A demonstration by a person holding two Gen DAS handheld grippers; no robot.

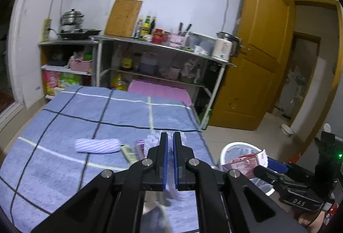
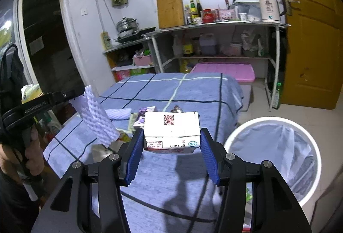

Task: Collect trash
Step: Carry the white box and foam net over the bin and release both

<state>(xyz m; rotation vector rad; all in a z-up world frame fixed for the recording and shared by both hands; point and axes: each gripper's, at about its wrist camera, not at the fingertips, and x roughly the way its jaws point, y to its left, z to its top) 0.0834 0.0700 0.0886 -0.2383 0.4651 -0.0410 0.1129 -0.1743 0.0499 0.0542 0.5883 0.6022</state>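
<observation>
My left gripper [image 1: 170,134] is shut on a piece of white foam netting [image 2: 96,119], which hangs from its pads above the blue checked tablecloth [image 1: 64,117]. My right gripper [image 2: 172,130] is shut on a white drink carton [image 2: 171,122] with a QR code on top, held level over the table's right side. In the left wrist view that carton [image 1: 244,163] sits just in front of the white bin [image 1: 233,145]. The bin [image 2: 268,119] has a clear liner and stands on the floor to the right of the table. A purple wrapper [image 2: 145,114] and a striped pale roll [image 1: 96,146] lie on the cloth.
A steel shelf unit [image 2: 214,25] with a kettle [image 2: 270,8], bottles and a cutting board stands against the far wall. A yellow door [image 2: 310,40] is at the right and a dark doorway at the left. A pink mat [image 2: 223,71] lies beyond the table.
</observation>
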